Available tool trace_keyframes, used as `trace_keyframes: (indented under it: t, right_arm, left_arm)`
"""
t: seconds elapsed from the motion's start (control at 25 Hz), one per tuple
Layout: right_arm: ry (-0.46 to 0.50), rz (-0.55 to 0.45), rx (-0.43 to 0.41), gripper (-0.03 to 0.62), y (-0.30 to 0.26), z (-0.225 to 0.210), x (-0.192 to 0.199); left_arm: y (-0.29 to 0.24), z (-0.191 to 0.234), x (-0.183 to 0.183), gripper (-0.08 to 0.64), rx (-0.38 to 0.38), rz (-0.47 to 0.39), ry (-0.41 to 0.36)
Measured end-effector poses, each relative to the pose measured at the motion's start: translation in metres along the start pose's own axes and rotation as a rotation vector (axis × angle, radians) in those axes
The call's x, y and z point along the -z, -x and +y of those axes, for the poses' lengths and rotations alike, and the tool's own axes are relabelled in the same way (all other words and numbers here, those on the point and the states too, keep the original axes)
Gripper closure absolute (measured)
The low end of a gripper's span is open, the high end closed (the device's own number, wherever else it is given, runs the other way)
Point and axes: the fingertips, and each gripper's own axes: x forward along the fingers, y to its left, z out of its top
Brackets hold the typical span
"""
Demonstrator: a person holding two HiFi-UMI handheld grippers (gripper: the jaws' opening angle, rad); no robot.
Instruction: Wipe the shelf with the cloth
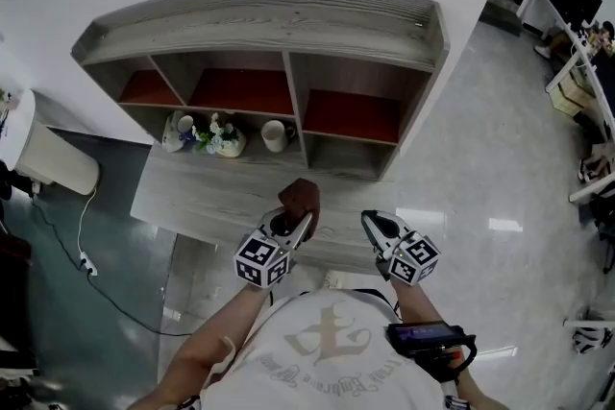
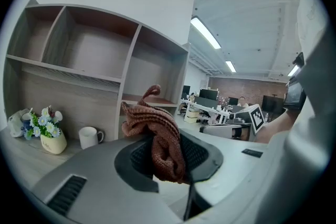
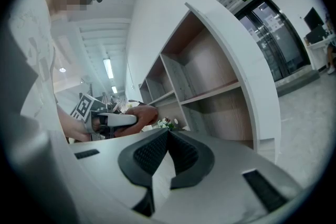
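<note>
L gripper (image 1: 291, 224) is clamped on a brown knit cloth (image 1: 302, 196). L gripper view shows the jaws pinching bunched fabric btwn the pads, w/ one lump sticking up past the tips and a fold hanging down btwn them. Cloth is over the front part of the ledge (image 1: 202, 192), the grey wood-grain lower surface of the shelf (image 1: 259, 14), roughly in line w/ the divider btwn mid and R compartments. Can't tell if cloth touches the ledge.

R gripper (image 3: 168, 135) has jaws together at the tips, nothing btwn them. It's held beside L gripper, near the ledge's front edge, apart from cloth. Marker cubes on both grippers face up twd the head cam.

Shelf has a curved top. Its upper compartments have reddish-brown floors; the lower row opens onto the ledge. At the back of the ledge, left side:
- white mug (image 1: 276, 135), upright, handle to the R in head view
- flower pot (image 1: 225, 141) w/ small white/blue flowers, just beside the mug on its left
- white ceramic piece (image 1: 177, 131), next to the pot, shape unclear

All three are well apart from cloth.

Floor is glossy grey tile. A black cable (image 1: 86, 245) runs across it left of the shelf, and a white rounded bin-like obj (image 1: 48, 158) stands at far left. Person wears a white shirt w/ anchor print and has a dark device (image 1: 428, 338) at the R wrist. Desks w/ monitors at far R edge.
</note>
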Motion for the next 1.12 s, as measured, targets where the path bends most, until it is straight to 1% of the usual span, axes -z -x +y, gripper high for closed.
trace_keyframes:
  t: [0.32, 0.6, 0.8, 0.96, 1.12]
  right_arm:
    - [-0.004, -0.001, -0.008, 0.588, -0.016, -0.035, -0.01]
    - [-0.021, -0.01, -0.011, 0.588, -0.019, -0.056, -0.013]
    - [-0.038, -0.021, 0.0, 0.588, -0.013, -0.062, -0.01]
    - [-0.044, -0.034, 0.022, 0.588, -0.005, -0.069, -0.011]
    - [-0.049, -0.044, 0.039, 0.588, 0.002, -0.073, -0.016]
  left_arm:
    - [-0.052, 0.01, -0.037, 0.463, 0.037, -0.006, -0.023]
    - [-0.097, 0.009, -0.072, 0.462, 0.053, -0.01, -0.062]
    - [-0.133, 0.0, -0.094, 0.46, 0.107, 0.03, -0.077]
    - [-0.167, -0.009, -0.116, 0.46, 0.142, 0.032, -0.105]
    - [-0.195, -0.014, -0.132, 0.46, 0.128, 0.034, -0.131]
